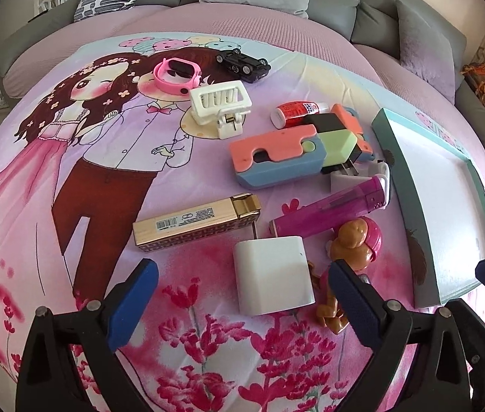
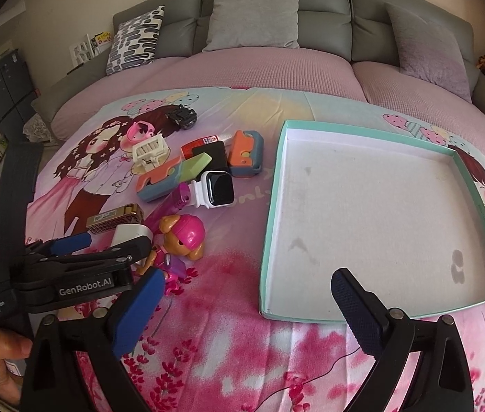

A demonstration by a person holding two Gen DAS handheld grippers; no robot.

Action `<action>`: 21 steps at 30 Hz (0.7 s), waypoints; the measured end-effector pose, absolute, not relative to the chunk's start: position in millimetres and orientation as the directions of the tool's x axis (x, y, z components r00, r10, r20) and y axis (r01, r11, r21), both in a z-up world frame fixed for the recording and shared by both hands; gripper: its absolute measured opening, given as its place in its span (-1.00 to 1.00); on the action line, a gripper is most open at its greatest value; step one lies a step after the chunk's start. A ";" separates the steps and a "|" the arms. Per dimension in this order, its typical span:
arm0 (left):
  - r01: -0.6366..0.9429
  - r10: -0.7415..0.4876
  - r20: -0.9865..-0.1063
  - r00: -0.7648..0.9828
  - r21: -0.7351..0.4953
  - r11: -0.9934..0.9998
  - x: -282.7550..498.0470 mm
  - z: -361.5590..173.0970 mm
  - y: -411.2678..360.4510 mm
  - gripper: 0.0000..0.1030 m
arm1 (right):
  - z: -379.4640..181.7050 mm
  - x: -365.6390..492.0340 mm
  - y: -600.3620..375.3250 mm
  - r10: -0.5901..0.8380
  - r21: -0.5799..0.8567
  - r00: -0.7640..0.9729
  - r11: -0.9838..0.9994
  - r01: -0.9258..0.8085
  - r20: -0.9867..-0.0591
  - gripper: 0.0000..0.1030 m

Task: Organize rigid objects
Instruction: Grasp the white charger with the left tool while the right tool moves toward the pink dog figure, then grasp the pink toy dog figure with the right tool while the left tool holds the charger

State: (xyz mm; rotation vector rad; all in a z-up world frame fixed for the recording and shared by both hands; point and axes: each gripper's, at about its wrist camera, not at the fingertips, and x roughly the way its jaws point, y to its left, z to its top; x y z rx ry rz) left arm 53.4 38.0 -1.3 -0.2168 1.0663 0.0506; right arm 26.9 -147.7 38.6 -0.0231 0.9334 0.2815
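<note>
A white charger block (image 1: pixel 273 274) lies on the printed bedspread between the fingers of my left gripper (image 1: pixel 242 302), which is open with its pads clear of the block. The right wrist view shows the same left gripper (image 2: pixel 115 240) straddling the charger (image 2: pixel 129 231). Around it lie a gold box (image 1: pixel 194 223), a magenta lighter (image 1: pixel 328 206) and a puppy figure in a pink cap (image 1: pixel 356 240). My right gripper (image 2: pixel 247 309) is open and holds nothing, hanging over the front left corner of the teal tray (image 2: pixel 273 206).
Further back lie orange-and-blue blocks (image 1: pixel 277 154), a green-and-black plug (image 1: pixel 338 140), a red bottle (image 1: pixel 294 113), a white claw clip (image 1: pixel 220 103), a pink watch (image 1: pixel 177 75), a black toy car (image 1: pixel 244 63) and a white smartwatch (image 2: pixel 215 185). Grey cushions line the far side.
</note>
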 end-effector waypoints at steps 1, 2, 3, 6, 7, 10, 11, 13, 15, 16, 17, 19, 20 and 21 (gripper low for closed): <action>-0.149 -0.060 -0.878 0.474 -0.148 0.978 53.0 -2.9 39.2 0.65 | 38.2 27.5 -145.5 0.230 0.100 0.561 0.962 -0.253 -0.796 0.93; -0.148 -0.068 -0.883 0.464 -0.153 0.977 53.0 -5.3 40.1 0.57 | 37.8 27.6 -144.1 0.232 0.100 0.559 0.961 -0.257 -0.796 0.93; -0.147 -0.073 -0.886 0.458 -0.156 0.977 52.4 -7.7 40.7 0.57 | 37.2 27.5 -142.7 0.234 0.100 0.558 0.960 -0.260 -0.796 0.93; -0.140 -0.065 -0.883 0.465 -0.146 0.979 48.6 -8.9 39.1 0.55 | 35.0 26.9 -139.6 0.236 0.099 0.552 0.959 -0.267 -0.799 0.93; -0.139 -0.067 -0.882 0.466 -0.148 0.979 47.7 -8.7 38.8 0.49 | 34.3 26.8 -138.4 0.237 0.098 0.550 0.958 -0.269 -0.801 0.93; -0.136 -0.086 -0.878 0.471 -0.168 0.976 44.7 -6.6 40.3 0.22 | 33.3 27.1 -134.5 0.238 0.094 0.548 0.956 -0.277 -0.802 0.93; -0.136 -0.091 -0.876 0.473 -0.175 0.975 43.6 -5.9 41.9 0.12 | 33.2 27.4 -133.1 0.242 0.095 0.547 0.955 -0.282 -0.801 0.93; -0.131 -0.112 -0.873 0.476 -0.196 0.972 42.0 -5.6 46.0 -0.02 | 32.9 27.9 -128.6 0.248 0.095 0.545 0.951 -0.294 -0.801 0.93; -0.128 -0.137 -0.868 0.478 -0.223 0.966 41.5 -5.7 50.3 -0.09 | 32.5 28.2 -123.2 0.254 0.091 0.543 0.947 -0.308 -0.800 0.93; -0.129 -0.142 -0.866 0.479 -0.229 0.965 41.6 -5.8 52.0 -0.09 | 32.1 28.6 -120.6 0.258 0.092 0.541 0.945 -0.315 -0.800 0.93; -0.128 -0.146 -0.866 0.479 -0.233 0.964 41.8 -5.9 53.3 -0.09 | 31.5 29.2 -118.6 0.262 0.093 0.538 0.943 -0.321 -0.801 0.93; -0.132 -0.150 -0.864 0.480 -0.240 0.962 40.6 -6.0 56.1 -0.09 | 29.8 30.5 -114.3 0.266 0.095 0.532 0.940 -0.327 -0.804 0.93; -0.135 -0.149 -0.865 0.479 -0.241 0.961 40.0 -6.0 57.4 -0.09 | 29.1 31.1 -112.4 0.268 0.095 0.530 0.939 -0.330 -0.805 0.93; -0.140 -0.146 -0.867 0.477 -0.239 0.961 38.8 -5.8 58.8 -0.09 | 28.5 31.5 -110.1 0.269 0.095 0.528 0.938 -0.333 -0.805 0.92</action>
